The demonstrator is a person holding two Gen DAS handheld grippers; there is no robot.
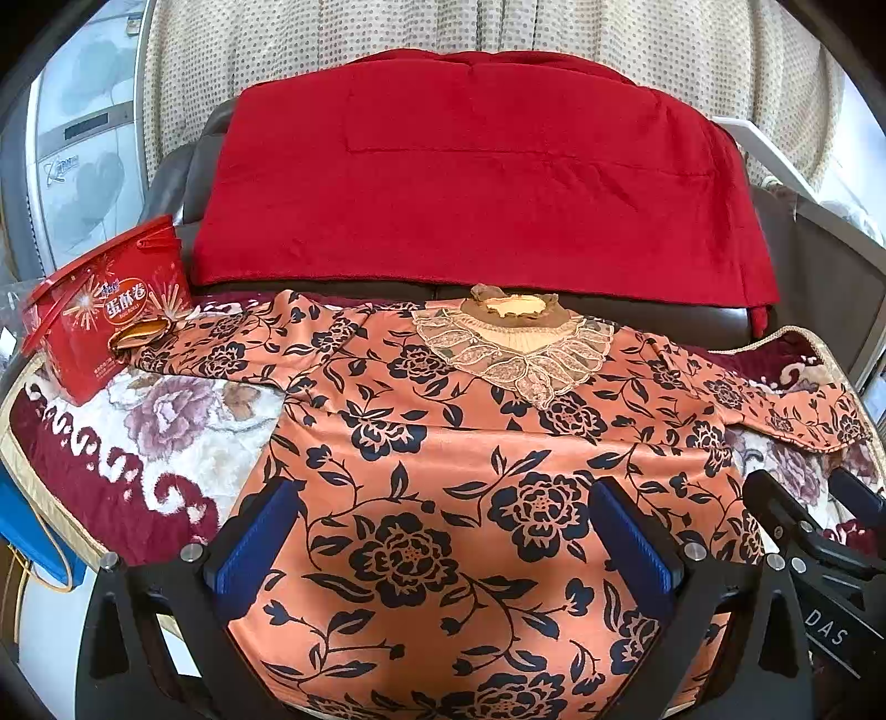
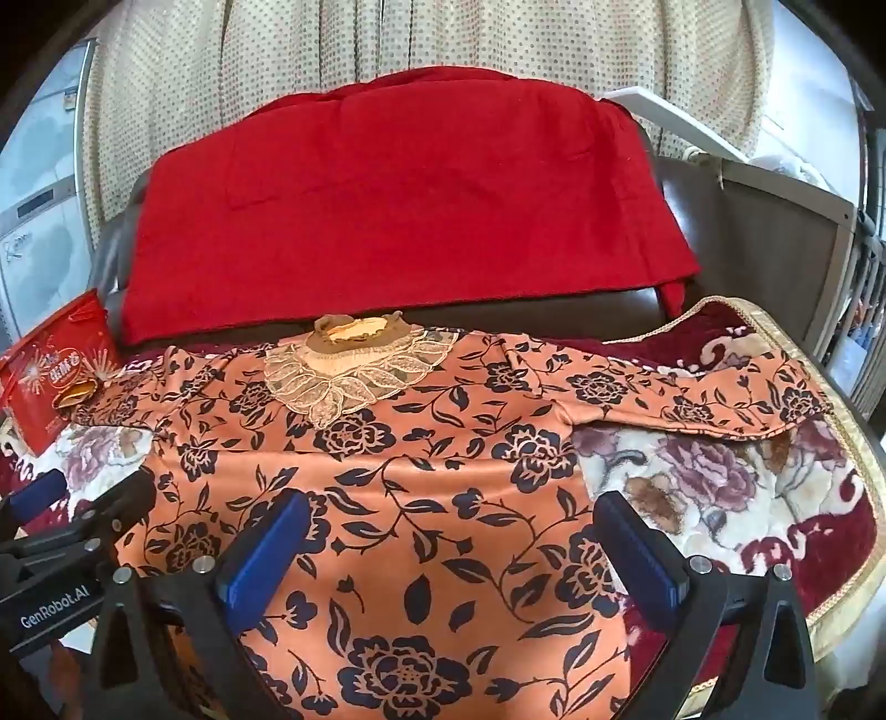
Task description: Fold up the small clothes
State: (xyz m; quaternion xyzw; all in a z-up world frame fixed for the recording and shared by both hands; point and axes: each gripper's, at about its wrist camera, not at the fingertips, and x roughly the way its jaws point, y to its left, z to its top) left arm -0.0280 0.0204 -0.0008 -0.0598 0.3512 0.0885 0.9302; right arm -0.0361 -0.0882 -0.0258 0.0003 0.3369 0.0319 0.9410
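Note:
An orange blouse with dark floral print (image 1: 443,471) lies flat and face up on a flowered blanket, lace collar (image 1: 515,349) at the far side, both sleeves spread out. It also shows in the right wrist view (image 2: 421,487). My left gripper (image 1: 443,531) is open, hovering over the blouse's lower body, holding nothing. My right gripper (image 2: 451,543) is open over the lower right of the blouse, holding nothing. The right gripper shows at the right edge of the left wrist view (image 1: 803,515); the left gripper shows at the left edge of the right wrist view (image 2: 72,509).
A flowered plush blanket (image 2: 720,487) covers the surface. A red cloth (image 1: 476,171) drapes over a dark sofa back behind. A red snack box (image 1: 105,327) stands at the far left by the left sleeve cuff. A dotted curtain (image 2: 432,39) hangs behind.

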